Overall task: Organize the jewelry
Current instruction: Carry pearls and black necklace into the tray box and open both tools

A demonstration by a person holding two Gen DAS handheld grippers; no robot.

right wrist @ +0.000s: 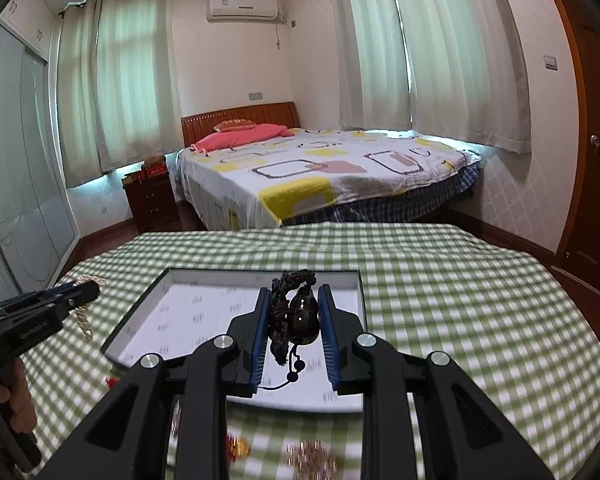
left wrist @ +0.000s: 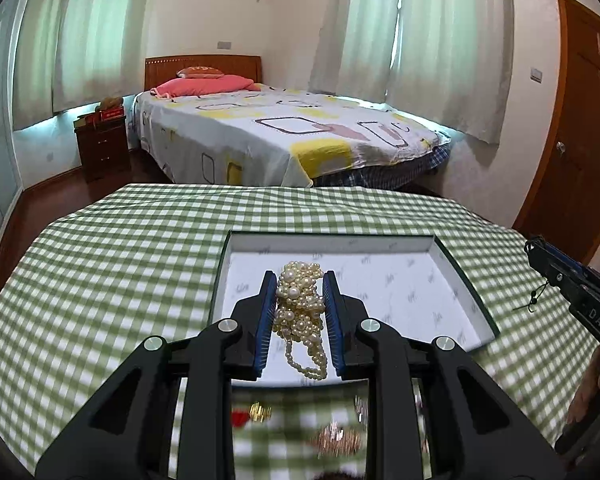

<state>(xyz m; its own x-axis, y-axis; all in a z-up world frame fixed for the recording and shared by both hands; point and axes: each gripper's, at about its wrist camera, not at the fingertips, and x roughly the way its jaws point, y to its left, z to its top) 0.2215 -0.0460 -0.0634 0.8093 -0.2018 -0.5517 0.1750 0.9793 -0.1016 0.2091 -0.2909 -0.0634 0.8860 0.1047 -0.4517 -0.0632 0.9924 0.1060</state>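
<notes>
**Both tools carry jewelry above open box**

Nearest the lenses, blurred pieces lie on the green-check bench (left wrist: 100,280): a gold item (left wrist: 260,411) w/ a red one (left wrist: 239,417) beside it, and a rose-gold cluster (right wrist: 311,459). Just beyond, the left tool (left wrist: 299,276) is clamped on a bunched pearl necklace (left wrist: 300,304), loops hanging below the blue pads, held over the box (left wrist: 466,280). The right tool (right wrist: 294,292) is clamped on a dark bead bracelet (right wrist: 300,312), its cord and small beads dangling, also over the box's white printed floor. Each tool shows at the edge of the other's view; a hand (right wrist: 18,400) grips the left tool's handle. Farther back: a bed (left wrist: 284,132) w/ patterned sheet and pink pillow (left wrist: 208,85), a dark nightstand (left wrist: 104,148), curtained windows, a wood door (left wrist: 580,120) at right.
</notes>
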